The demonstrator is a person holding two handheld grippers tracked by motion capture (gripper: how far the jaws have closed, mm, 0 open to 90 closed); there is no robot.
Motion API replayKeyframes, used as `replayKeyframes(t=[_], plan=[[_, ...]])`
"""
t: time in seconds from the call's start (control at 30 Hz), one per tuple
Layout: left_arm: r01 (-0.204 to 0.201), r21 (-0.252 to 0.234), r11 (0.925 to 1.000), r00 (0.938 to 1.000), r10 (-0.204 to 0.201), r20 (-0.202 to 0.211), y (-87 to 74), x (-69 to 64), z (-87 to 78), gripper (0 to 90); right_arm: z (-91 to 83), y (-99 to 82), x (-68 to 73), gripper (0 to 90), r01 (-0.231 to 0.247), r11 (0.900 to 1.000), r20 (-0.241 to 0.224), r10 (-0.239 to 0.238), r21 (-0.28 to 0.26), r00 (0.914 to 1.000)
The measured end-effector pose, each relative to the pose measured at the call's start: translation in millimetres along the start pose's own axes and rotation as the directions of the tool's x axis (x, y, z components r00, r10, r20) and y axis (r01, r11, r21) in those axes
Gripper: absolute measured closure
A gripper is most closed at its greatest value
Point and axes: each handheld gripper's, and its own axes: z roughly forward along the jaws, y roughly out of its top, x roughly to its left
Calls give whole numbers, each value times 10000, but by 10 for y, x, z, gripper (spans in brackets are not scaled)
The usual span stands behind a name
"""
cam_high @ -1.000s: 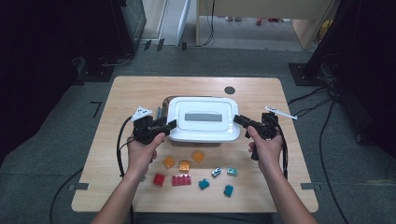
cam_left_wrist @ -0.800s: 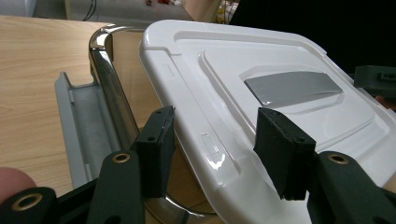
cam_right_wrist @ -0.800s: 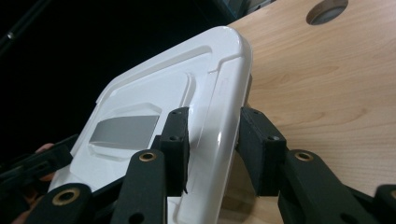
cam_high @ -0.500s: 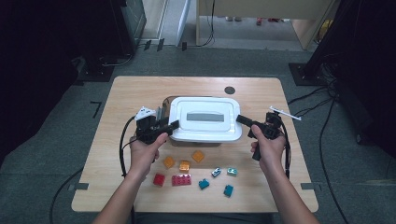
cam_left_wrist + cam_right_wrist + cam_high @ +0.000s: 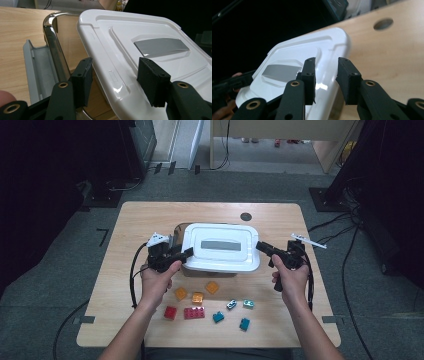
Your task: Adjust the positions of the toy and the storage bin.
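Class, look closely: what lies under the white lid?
Under the white lid sits a clear box; its rim peeks out at the left side. The lid covers the box's inside, so any contents stay hidden.

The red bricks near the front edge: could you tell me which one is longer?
The right-hand red brick, a wide flat piece; the other red brick beside it is small and square.

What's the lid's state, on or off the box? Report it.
Partly off: the lid sits shifted, baring the box rim at left.
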Motion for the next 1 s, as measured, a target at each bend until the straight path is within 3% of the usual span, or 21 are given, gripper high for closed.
replayKeyframes(t=[0.07,0.13,0.2,0.27,0.37,0.4,0.47,0.5,0.57,0.63,0.67,0.8,0.87,0.97,1.0], plan=[[12,7,10000,10000,-12,-27,8,0,7,464,22,29,60,674,1022,9948,-149,-1023,-39,9946],[5,30,10000,10000,-5,-27,17,4,15,463,62,56,119,690,2128,9770,-631,-2132,-128,9750],[47,50,10000,10000,-47,3,26,10,23,464,105,87,164,724,2904,9566,-1140,-2911,-227,9499],[62,81,9999,10000,-63,24,34,17,29,464,173,135,224,730,4050,9139,-1752,-4030,-258,8983],[66,86,9999,10000,-66,42,38,22,35,464,297,203,289,710,5526,8334,-2516,-5337,52,8074],[70,85,9999,10000,-70,54,38,24,35,464,335,218,299,698,5863,8099,-2713,-5609,157,7821],[71,84,9999,9999,-71,80,38,27,35,464,438,242,336,676,6777,7323,-3093,-6307,663,7117],[75,87,9999,9999,-76,98,37,28,36,464,475,243,354,677,7094,7007,-3218,-6562,758,6825],[81,97,9999,9999,-82,108,37,29,35,465,532,251,388,691,7437,6630,-3575,-6763,856,6441],[98,99,9999,9999,-99,121,37,30,35,466,574,266,407,728,7576,6479,-3893,-6794,796,6219],[97,98,9999,9999,-98,121,37,31,35,466,589,278,402,743,7606,6447,-3992,-6792,764,6159],[97,111,9999,9998,-98,143,37,32,34,466,669,335,378,723,7623,6410,-4534,-6552,896,6042],[101,115,9999,9998,-103,163,37,34,35,466,713,336,381,707,7703,6308,-4709,-6537,935,5925],[110,124,9999,9998,-112,182,35,34,34,467,763,330,366,691,7673,6350,-4659,-6541,899,5959],[115,123,9999,9998,-117,184,34,35,34,466,773,333,359,675,7619,6415,-4635,-6504,889,6018]])
